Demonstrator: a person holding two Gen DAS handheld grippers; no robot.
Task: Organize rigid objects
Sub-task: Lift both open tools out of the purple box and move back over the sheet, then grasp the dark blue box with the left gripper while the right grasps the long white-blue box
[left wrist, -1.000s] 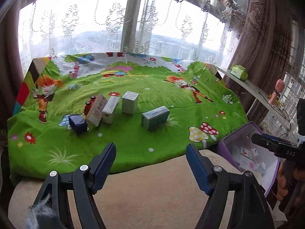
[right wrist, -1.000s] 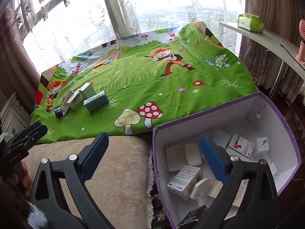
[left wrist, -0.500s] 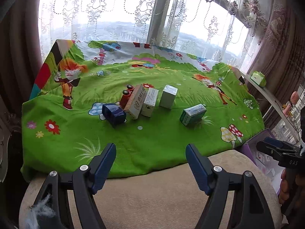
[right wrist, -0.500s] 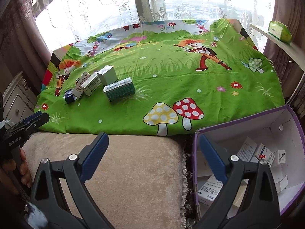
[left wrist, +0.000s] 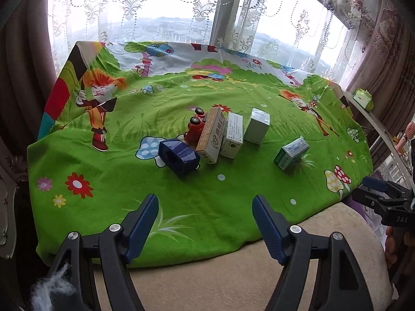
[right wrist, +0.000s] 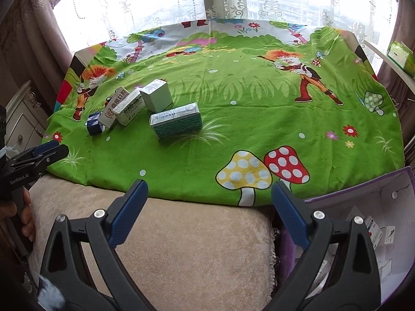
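Note:
On the green cartoon cloth (left wrist: 207, 194) lie a dark blue box (left wrist: 179, 156), a red toy (left wrist: 195, 127), an orange-white carton (left wrist: 212, 136), a white carton (left wrist: 233, 136), a grey-white box (left wrist: 256, 125) and a green-white box (left wrist: 291, 153). The green-white box (right wrist: 176, 120) lies nearest in the right wrist view, with the other boxes (right wrist: 129, 106) to its left. My left gripper (left wrist: 205, 223) is open and empty over the cloth's front edge. My right gripper (right wrist: 208, 207) is open and empty over the beige cushion (right wrist: 186, 246).
A purple-rimmed white bin (right wrist: 376, 223) holding several small cartons stands at the right, below the cloth's edge. A white shelf with a green tissue box (right wrist: 400, 57) runs along the right. Curtains and a window lie behind. A dresser (right wrist: 20, 121) stands at the left.
Both grippers have swung left and moved toward the boxes on the cloth. The bin has slid to the right edge of the right wrist view. Both grippers stay open.

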